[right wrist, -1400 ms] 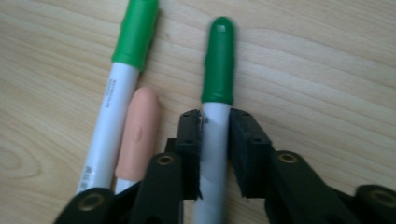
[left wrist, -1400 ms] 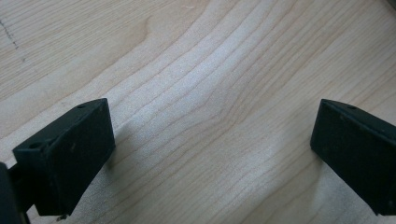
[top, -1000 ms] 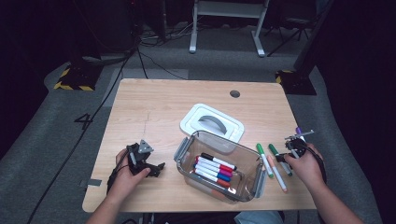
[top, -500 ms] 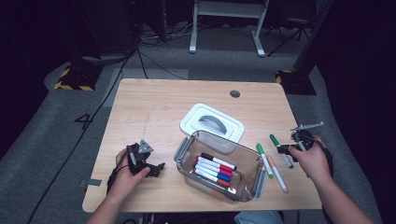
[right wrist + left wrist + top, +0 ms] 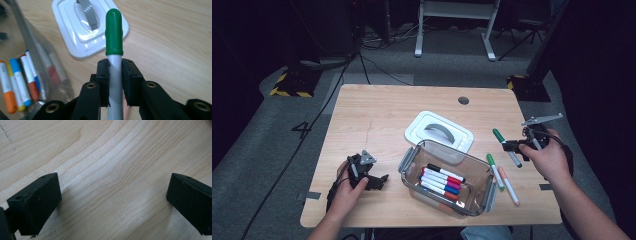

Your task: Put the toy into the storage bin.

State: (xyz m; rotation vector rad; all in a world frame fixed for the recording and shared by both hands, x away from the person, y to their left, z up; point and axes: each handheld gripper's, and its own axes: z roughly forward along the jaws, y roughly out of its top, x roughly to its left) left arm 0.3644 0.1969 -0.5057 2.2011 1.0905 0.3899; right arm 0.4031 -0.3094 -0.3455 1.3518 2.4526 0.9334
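Now my right gripper [image 5: 115, 82] is clamped on the green marker [image 5: 114, 32], above bare table [image 5: 377, 115] near its right edge; the container [image 5: 447, 177] is leftward. My left gripper [image 5: 379, 179] rests with jaws apart.

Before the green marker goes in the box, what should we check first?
1. Right gripper shut on the green-capped marker: ok.
2. Marker lifted off the table: ok.
3. Clear box open, its white lid lying behind it: ok.
4. Room left in the box beside the markers inside: ok.
5. Left gripper open, away from the box: ok.
6. Two more markers on the table, out of the way: cannot tell.
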